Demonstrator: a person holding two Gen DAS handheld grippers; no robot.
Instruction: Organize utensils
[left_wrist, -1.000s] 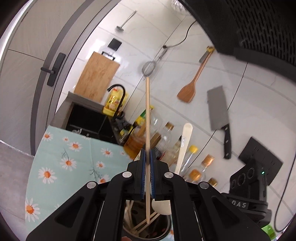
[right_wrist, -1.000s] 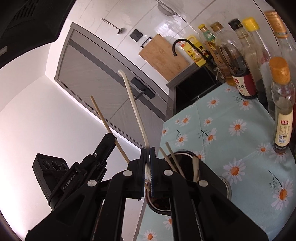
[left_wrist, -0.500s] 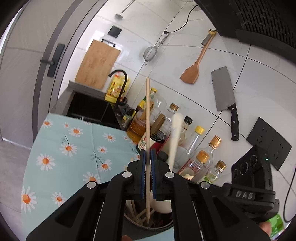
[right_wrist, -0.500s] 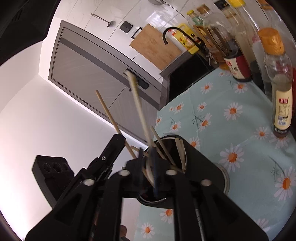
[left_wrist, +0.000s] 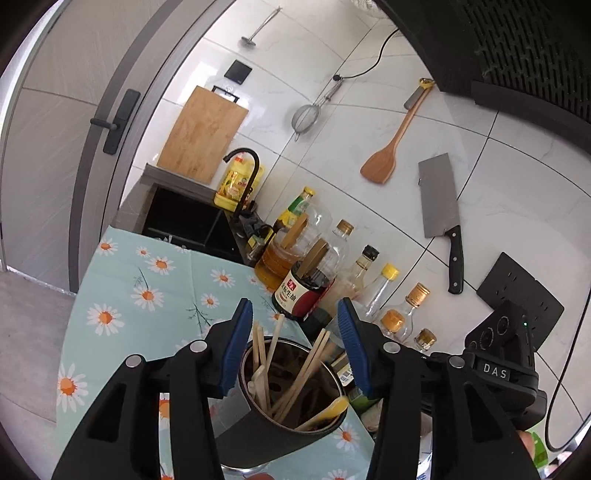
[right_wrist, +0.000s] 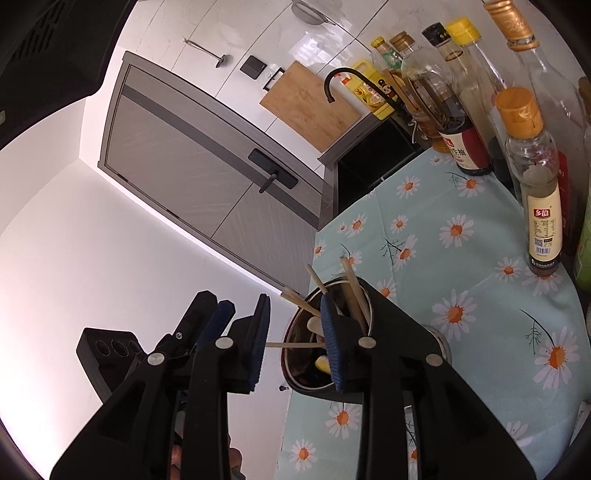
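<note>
A dark metal utensil holder (left_wrist: 295, 435) stands on the daisy tablecloth, filled with wooden chopsticks (left_wrist: 303, 371), a white spoon (left_wrist: 258, 376) and a yellow spoon (left_wrist: 332, 408). My left gripper (left_wrist: 293, 332) hangs just above its rim, jaws opening, pads touching nothing. In the right wrist view my right gripper (right_wrist: 295, 332) is over the holder (right_wrist: 291, 354) at the table edge. Its jaws are opening too. One chopstick (right_wrist: 295, 345) shows across the gap behind them; the pads do not press on it. More chopsticks (right_wrist: 352, 286) lean out of the holder. The left gripper's fingers (right_wrist: 221, 314) show beside it.
Sauce and oil bottles (left_wrist: 303, 291) crowd the wall behind the holder, and a tall bottle (right_wrist: 541, 206) stands to the right. Further back are a black sink (left_wrist: 184, 221), a faucet (left_wrist: 251, 162) and a cutting board (left_wrist: 203, 133). A cleaver (left_wrist: 439, 199) and a spatula (left_wrist: 384, 162) hang on the tiles.
Both grippers opened. The chopstick held upright by the left and the long pale utensil held by the right were let go and now sit in the holder.
</note>
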